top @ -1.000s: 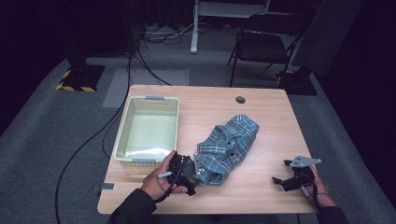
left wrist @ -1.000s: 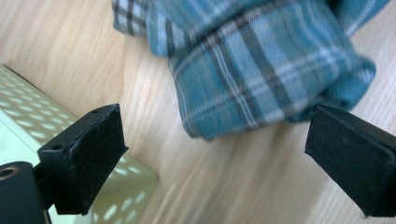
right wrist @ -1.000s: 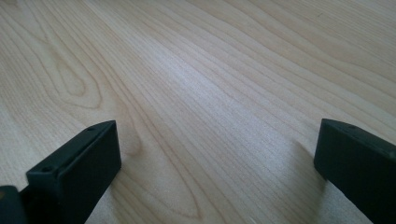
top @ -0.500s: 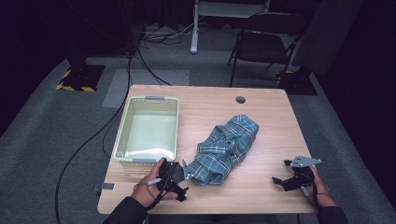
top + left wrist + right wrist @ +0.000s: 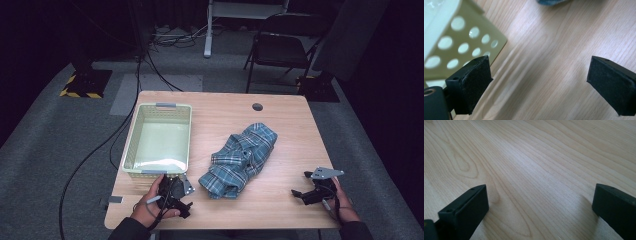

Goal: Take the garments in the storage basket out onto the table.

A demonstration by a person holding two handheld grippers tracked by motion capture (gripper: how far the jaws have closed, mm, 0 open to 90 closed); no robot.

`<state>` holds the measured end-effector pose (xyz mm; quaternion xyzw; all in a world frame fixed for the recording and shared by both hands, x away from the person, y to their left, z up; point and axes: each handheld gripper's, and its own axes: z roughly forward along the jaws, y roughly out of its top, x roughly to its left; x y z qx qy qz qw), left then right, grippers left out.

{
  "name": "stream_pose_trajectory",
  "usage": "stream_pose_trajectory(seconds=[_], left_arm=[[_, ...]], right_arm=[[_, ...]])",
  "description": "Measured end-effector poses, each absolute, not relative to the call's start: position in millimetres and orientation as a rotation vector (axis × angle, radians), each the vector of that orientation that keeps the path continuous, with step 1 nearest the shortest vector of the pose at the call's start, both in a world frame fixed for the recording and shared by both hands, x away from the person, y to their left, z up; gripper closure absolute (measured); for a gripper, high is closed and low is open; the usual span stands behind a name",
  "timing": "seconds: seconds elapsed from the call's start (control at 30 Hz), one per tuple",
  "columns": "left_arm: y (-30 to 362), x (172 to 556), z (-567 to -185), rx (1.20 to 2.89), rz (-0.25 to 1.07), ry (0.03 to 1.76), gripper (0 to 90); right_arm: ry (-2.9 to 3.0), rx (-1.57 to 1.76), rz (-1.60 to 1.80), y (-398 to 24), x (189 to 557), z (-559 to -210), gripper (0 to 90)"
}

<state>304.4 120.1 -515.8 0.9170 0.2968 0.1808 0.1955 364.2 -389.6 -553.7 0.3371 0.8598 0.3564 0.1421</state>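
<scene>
Grippers: left gripper (image 5: 184, 206) rests at the bench's near edge, just in front of the basket, jaws spread wide with nothing between them; right gripper (image 5: 299, 194) sits at the near right, well apart from the cloth, jaws likewise wide apart and empty.
Bench (image 5: 280, 125): pale wood, bare under both grippers.
Shirt (image 5: 240, 160): crumpled blue plaid cloth in a heap at the bench's middle, just right of the basket, touched by neither gripper.
Basket (image 5: 131, 145): pale green, perforated, on the bench's left half; looks empty inside.
Progress: judged from the layout, the work seems to be moving the shirt into the basket; nothing of that is done, with grasping, lifting and placing all left.
Hard to see: left gripper view catches just a sliver of the shirt at its top edge; folds, sleeves and collar cannot be told apart; room beyond the bench is dark, with a chair (image 5: 280, 47) and floor cables barely readable.
</scene>
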Motion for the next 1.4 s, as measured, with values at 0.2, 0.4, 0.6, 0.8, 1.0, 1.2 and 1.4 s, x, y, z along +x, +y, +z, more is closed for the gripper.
stream_pose_trajectory(seconds=[0.2,0.4,0.6,0.8,1.0,1.2,1.4], left_arm=[[133.8,302.8,-523.4,2.543,0.490,0.881,5.2],[154.5,301.6,-533.2,2.454,0.432,0.940,6.7],[175.9,300.3,-539.7,2.365,0.391,0.980,6.0],[192.6,299.7,-547.2,2.281,0.355,1.010,3.5],[200.7,297.9,-553.8,2.225,0.376,0.968,0.6],[201.8,297.4,-554.0,2.218,0.380,0.980,0.3],[201.8,297.4,-554.0,2.218,0.379,0.982,0.2]], right_arm=[[2.481,0.973,1.028,-389.5,364.2,-553.7,0.5],[2.481,0.973,1.028,-389.6,364.2,-553.7,0.5],[2.481,0.973,1.028,-389.5,364.2,-553.7,0.5],[2.481,0.973,1.028,-389.6,364.2,-553.7,0.5],[2.481,0.973,1.028,-389.6,364.2,-553.7,0.5],[2.481,0.973,1.028,-389.5,364.2,-553.7,0.5],[2.481,0.973,1.028,-389.5,364.2,-553.7,0.5]])
